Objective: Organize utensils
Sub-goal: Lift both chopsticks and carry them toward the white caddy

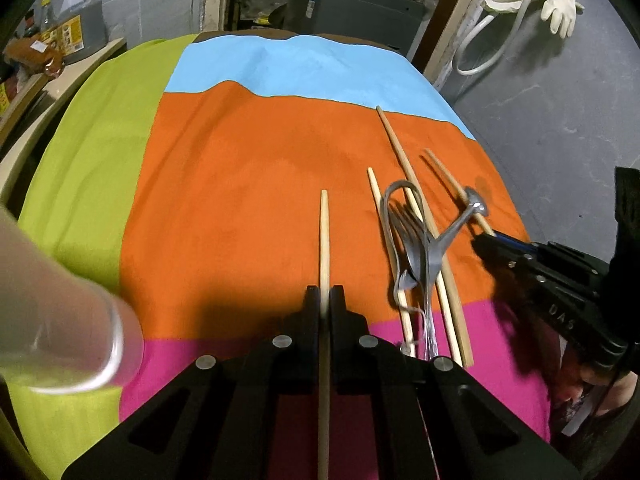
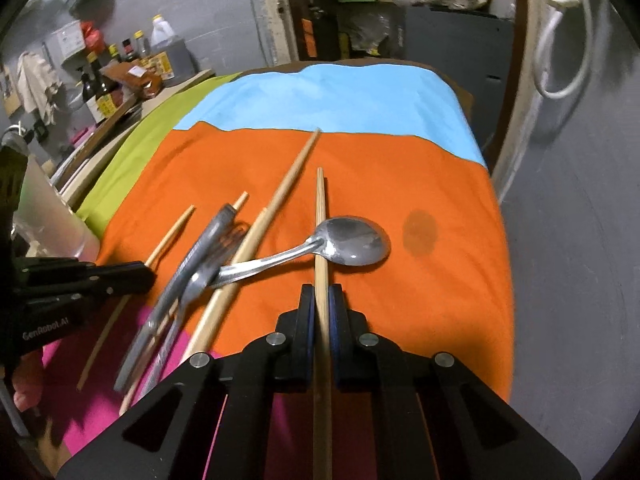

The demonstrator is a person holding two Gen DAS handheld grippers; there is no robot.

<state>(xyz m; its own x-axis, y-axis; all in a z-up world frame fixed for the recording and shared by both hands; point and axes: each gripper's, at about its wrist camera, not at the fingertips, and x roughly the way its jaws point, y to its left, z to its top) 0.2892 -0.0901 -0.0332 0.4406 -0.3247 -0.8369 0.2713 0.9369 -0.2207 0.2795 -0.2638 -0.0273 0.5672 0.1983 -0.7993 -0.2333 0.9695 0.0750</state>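
My left gripper (image 1: 324, 295) is shut on a pale wooden chopstick (image 1: 324, 224) that points away over the orange cloth (image 1: 240, 200). To its right lies a pile: a fork (image 1: 412, 236), other metal cutlery and more chopsticks (image 1: 400, 148). In the right wrist view my right gripper (image 2: 322, 292) is shut on another chopstick (image 2: 320, 200). A steel spoon (image 2: 352, 240) crosses that stick at its neck, and its handle reaches back into the pile (image 2: 208, 264). The right gripper (image 1: 486, 236) also shows at the right of the left wrist view. The left gripper (image 2: 148, 276) shows at the left of the right wrist view.
A clear tumbler (image 1: 72, 320) stands close on the left, over the green cloth. Bottles and boxes (image 2: 100, 92) crowd a counter at the far left. The table drops off to grey floor (image 2: 560, 240) on the right. A round dark stain (image 2: 419, 234) marks the orange cloth.
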